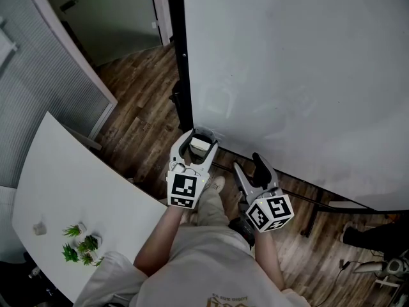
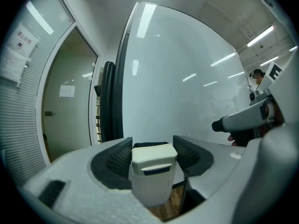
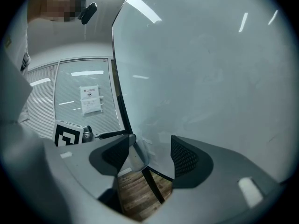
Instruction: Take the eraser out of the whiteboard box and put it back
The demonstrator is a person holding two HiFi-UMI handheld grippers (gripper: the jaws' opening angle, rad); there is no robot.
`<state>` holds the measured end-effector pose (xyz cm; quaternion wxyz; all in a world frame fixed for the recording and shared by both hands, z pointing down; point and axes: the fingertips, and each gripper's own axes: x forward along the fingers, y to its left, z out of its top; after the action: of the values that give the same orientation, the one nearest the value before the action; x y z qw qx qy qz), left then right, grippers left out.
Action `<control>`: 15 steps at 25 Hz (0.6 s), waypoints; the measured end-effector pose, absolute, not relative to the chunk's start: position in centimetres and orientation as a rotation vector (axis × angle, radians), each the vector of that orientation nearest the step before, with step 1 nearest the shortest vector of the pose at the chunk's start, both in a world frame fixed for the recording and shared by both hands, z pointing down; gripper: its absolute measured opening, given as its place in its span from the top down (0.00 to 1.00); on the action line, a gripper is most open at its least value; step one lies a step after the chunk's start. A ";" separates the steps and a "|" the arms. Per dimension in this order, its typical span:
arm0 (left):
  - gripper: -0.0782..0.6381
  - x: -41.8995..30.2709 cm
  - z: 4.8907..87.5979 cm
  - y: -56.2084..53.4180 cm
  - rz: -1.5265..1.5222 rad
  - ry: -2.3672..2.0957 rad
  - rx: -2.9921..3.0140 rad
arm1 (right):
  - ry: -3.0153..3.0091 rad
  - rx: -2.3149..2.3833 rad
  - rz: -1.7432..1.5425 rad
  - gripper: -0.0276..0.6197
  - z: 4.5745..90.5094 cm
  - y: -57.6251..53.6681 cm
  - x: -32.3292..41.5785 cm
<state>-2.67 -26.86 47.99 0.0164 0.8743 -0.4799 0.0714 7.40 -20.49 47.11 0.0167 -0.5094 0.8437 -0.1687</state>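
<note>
cream eraser (image 2: 154, 156) with dark stripe, white whiteboard (image 1: 300, 75), brown wood-grain floor (image 1: 140, 110)

At the lower centre of the head view, a pale beige short-sleeved T-shirt (image 1: 211, 267) is worn, with small print near the bottom edge. Light trousers (image 1: 208, 211) and a pale shoe (image 1: 217, 184) are seen above it. The left hand-held gripper (image 1: 201, 137) and right hand-held gripper (image 1: 250, 166) are moulded in grey-white plastic. Each is fitted with a cube (image 1: 183, 190) of black-and-white square markers and with dark ribbed pads (image 2: 119, 157).
</note>
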 end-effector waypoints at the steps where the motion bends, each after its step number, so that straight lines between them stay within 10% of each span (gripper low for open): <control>1: 0.52 -2.7 47.9 -26.9 0.220 -1.492 2.720 | 2.623 -1.584 -0.525 0.53 47.1 -20.5 7.4; 15: 0.52 -3.0 46.9 -26.5 0.197 -1.513 2.729 | 2.622 -1.581 -0.515 0.53 47.0 -19.9 7.4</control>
<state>-2.97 -26.50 46.95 0.0075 0.8729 -0.4838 0.0629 7.36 -19.89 47.00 0.0186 -0.5091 0.8443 -0.1660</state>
